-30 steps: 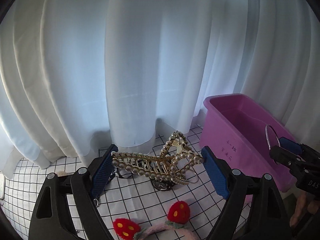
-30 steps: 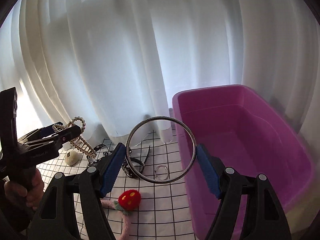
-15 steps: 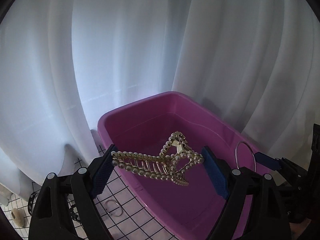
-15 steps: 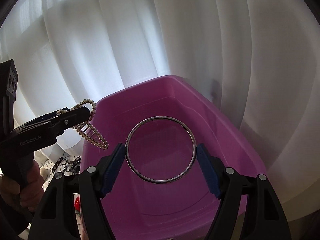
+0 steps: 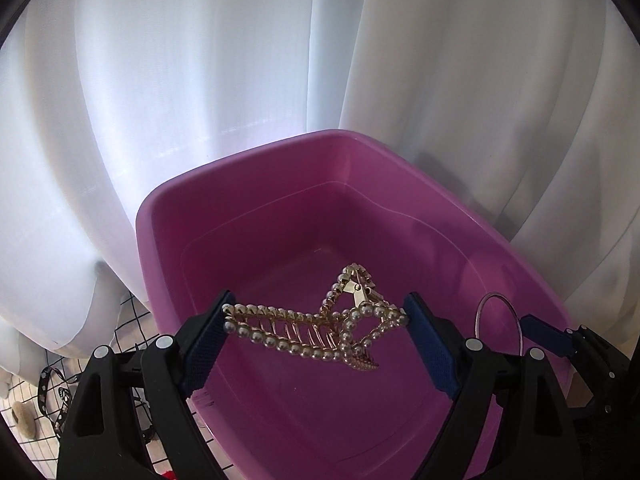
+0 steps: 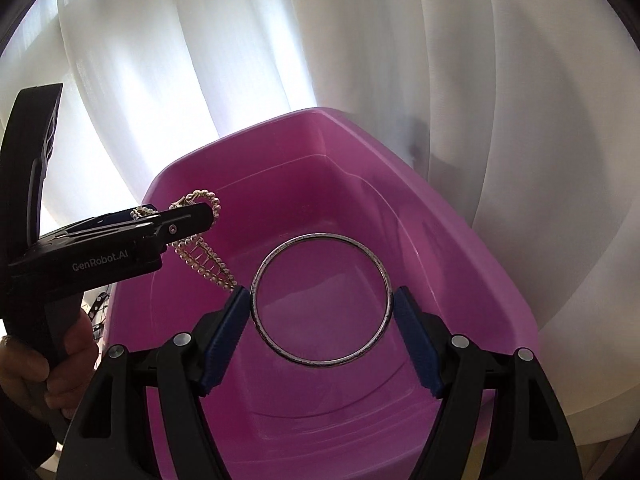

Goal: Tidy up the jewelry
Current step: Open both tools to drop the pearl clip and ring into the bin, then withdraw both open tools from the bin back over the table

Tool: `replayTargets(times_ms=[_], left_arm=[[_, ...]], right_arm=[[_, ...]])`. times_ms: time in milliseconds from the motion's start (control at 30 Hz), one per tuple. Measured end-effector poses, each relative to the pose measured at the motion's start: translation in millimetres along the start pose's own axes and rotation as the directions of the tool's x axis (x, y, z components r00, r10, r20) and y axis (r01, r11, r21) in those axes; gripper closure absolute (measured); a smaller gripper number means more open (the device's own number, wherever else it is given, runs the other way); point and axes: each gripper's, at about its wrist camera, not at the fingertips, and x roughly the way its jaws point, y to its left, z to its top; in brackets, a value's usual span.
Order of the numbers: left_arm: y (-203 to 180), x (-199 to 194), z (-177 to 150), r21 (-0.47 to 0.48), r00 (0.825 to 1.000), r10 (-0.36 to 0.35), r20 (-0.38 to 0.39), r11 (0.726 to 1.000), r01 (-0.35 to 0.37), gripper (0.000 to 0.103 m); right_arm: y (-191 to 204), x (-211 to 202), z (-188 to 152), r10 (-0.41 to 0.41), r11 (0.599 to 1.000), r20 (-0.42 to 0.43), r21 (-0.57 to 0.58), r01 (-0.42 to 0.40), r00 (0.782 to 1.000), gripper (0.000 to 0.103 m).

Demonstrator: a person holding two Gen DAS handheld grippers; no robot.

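Fingers (image 5: 204, 344) of the left gripper (image 5: 316, 340) stand wide, clamped end to end on the pearl hair claw (image 5: 316, 330). Those of the right gripper (image 6: 320, 316) grip the silver bangle (image 6: 320, 300) across its width. A second ago both pieces hung over the gridded table (image 5: 132, 320); now the pink bin (image 5: 360, 208) lies directly below and ahead of both pairs of fingers. Carrying looks finished, and letting go into the bin seems the step left.
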Motion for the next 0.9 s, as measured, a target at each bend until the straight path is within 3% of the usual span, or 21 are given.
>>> replayTargets(times_ms=[67, 133, 667, 900], left_arm=[[-0.5, 2.9, -1.0, -0.006, 1.000, 0.010, -0.003, 1.000, -0.010, 0.019], [-0.9, 2.8, -1.0, -0.004, 1.000, 0.024, 0.008, 1.000, -0.024, 0.011], [24.7, -24.9, -2.9, -0.093, 0.995, 0.084, 0.052, 0.992, -0.079, 0.010], [50.3, -48.9, -13.2, -0.189, 0.990, 0.136, 0.044, 0.974, -0.125, 0.008]], right_arm=[[3.6, 5.4, 2.7, 0.009, 1.000, -0.011, -0.004, -0.009, 1.000, 0.031], [2.7, 6.1, 4.4, 0.009, 1.000, -0.012, 0.003, -0.009, 1.000, 0.031], [-0.1, -17.1, 0.8, 0.029, 1.000, 0.013, 0.004, -0.029, 0.999, 0.031], [16.9, -12.5, 2.5, 0.040, 0.999, 0.015, -0.028, -0.040, 0.999, 0.031]])
